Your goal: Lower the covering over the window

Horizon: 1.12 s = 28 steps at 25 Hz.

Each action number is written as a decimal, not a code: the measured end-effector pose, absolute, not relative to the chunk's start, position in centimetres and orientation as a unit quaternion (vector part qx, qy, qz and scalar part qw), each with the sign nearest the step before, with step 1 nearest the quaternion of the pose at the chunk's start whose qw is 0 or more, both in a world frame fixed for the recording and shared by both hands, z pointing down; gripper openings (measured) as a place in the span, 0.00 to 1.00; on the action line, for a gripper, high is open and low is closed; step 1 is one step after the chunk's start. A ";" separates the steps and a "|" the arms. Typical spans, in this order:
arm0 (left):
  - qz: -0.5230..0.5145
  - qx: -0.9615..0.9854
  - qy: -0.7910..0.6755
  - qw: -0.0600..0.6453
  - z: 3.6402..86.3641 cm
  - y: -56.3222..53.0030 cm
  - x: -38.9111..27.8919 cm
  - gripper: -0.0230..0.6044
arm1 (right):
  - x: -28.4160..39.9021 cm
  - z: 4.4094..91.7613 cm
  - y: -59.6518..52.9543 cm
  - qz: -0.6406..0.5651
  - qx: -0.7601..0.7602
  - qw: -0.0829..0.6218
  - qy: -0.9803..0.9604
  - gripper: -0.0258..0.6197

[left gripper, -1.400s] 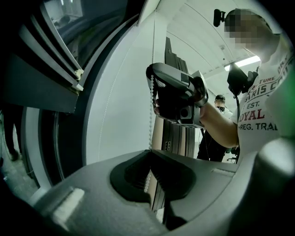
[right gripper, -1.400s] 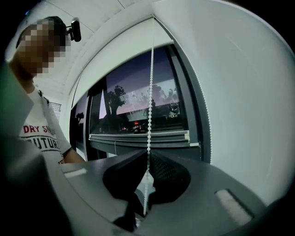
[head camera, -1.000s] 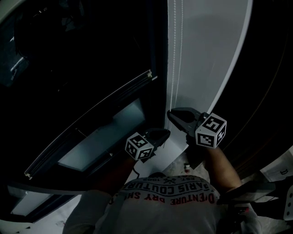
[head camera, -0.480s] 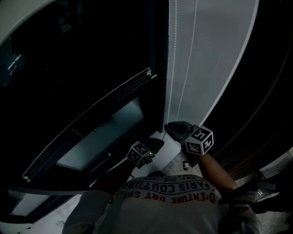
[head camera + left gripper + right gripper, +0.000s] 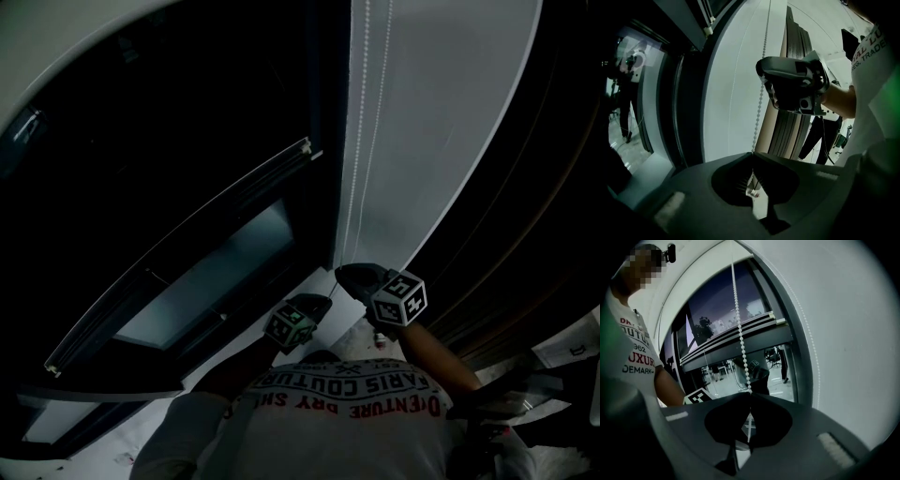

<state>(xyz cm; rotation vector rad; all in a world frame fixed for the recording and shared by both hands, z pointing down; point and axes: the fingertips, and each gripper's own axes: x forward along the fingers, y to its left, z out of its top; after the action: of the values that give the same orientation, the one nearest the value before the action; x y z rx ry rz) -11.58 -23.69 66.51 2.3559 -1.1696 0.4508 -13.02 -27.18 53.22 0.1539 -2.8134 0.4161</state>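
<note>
A white bead chain [image 5: 354, 187] hangs down the white wall strip beside the dark window. The blind's pale bottom rail [image 5: 187, 244] crosses the window, with lit glass [image 5: 220, 281] below it. My right gripper [image 5: 343, 274] is shut on the chain, which runs into its closed tips [image 5: 750, 393] in the right gripper view. My left gripper [image 5: 317, 305] sits lower and nearer me. It is shut on the chain [image 5: 761, 93] too, the beads ending at its closed tips [image 5: 753, 152]. From there I see the right gripper [image 5: 762, 77] higher up on the same chain.
Dark window frame [image 5: 319, 141] stands left of the white strip [image 5: 431, 141]. A dark panel edge [image 5: 525, 216] runs at the right. The bottom rail [image 5: 736, 341] and the left gripper's marker cube [image 5: 698, 397] appear in the right gripper view. The person's printed shirt [image 5: 347, 394] fills the bottom.
Both grippers have come down along the chain toward the sill and nearer my body, staying shut. The blind's bottom rail sits at about the same place in the picture.
</note>
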 end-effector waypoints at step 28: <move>-0.024 0.924 -0.378 0.051 33.0 -29.1 -10.5 0.17 | -11.0 53.2 -25.9 0.149 0.057 0.141 -0.977 0.05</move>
<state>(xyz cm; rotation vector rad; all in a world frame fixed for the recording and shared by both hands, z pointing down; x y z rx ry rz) -10.49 -29.12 33.00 2.8118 -1.1495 -0.0715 -11.03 -25.88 53.18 0.1635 -2.8216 0.4296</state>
